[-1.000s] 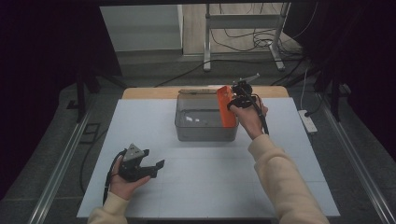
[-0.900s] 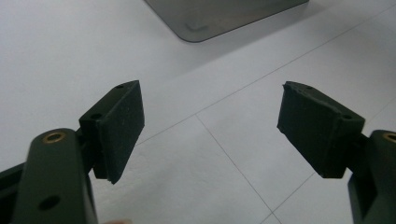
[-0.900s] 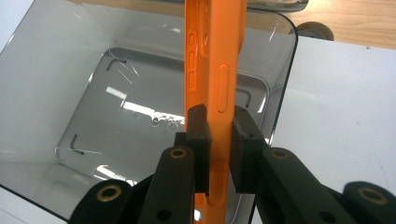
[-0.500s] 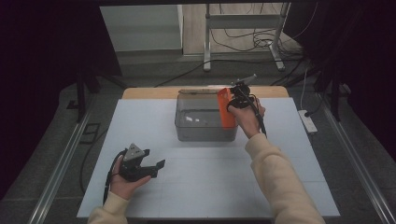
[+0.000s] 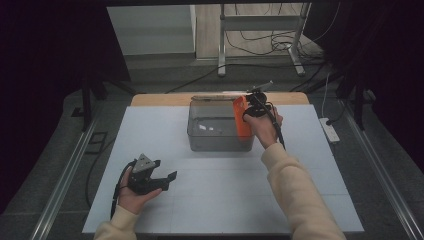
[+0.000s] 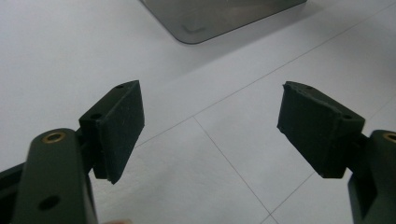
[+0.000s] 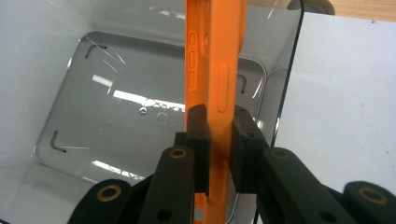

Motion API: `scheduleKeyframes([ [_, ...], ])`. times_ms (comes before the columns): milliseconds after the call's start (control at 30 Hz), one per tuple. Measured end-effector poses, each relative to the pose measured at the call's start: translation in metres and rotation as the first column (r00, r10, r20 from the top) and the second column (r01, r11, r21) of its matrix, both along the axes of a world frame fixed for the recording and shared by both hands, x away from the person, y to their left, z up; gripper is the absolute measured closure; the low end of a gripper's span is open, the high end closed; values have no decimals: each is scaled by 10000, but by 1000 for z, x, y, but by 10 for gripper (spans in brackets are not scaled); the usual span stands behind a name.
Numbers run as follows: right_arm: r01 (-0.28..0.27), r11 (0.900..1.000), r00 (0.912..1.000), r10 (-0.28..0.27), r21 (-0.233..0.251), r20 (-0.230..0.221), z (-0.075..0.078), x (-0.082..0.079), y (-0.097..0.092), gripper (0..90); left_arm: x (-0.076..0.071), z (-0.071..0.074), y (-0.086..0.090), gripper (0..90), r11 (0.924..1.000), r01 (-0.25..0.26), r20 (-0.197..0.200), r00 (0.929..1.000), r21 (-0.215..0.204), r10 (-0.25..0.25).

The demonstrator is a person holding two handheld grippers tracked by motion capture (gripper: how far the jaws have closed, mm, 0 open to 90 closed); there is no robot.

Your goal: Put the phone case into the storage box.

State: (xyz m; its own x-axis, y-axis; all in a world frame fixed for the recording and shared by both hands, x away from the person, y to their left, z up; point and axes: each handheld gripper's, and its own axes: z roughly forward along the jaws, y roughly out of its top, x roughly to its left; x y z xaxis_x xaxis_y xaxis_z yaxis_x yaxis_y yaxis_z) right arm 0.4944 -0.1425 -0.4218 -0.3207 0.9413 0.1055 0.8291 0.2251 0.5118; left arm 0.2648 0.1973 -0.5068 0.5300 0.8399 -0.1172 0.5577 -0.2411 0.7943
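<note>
Between the right tool's (image 7: 219, 135) pads, apparently over the bin (image 7: 93, 121), sits the orange phone case (image 7: 219, 70).

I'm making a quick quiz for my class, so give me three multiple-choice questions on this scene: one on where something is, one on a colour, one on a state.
1. Where is the flat orange phone case?
A. Over the clear plastic box
B. Flat on the white table
C. In the left claw

2. What colour is the table top?
A. Orange
B. White
C. Green

3. How does the right claw stand?
A. Wide open and empty
B. Shut on the case
C. Lying on the table

Answers:
1 A: the right gripper view shows the case above the box's open inside.
2 B: the high view shows a white surface.
3 B: both pads press the case's edges.
</note>
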Motion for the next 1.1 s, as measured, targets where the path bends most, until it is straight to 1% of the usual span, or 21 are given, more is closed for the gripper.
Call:
scheduleKeyframes([
  [533,-10,10000,9999,8,-97,-143,-1,0,0,795,0,0,0,226,10000,-10,14,10000,14,10],
  [867,11,9996,9997,-18,-299,-237,-3,1,1,795,0,0,0,226,10000,-6,8,10000,10,6],
  [1100,95,9992,9991,-111,-391,-417,-6,3,1,795,0,0,0,226,10000,4,-4,10000,6,-4],
])
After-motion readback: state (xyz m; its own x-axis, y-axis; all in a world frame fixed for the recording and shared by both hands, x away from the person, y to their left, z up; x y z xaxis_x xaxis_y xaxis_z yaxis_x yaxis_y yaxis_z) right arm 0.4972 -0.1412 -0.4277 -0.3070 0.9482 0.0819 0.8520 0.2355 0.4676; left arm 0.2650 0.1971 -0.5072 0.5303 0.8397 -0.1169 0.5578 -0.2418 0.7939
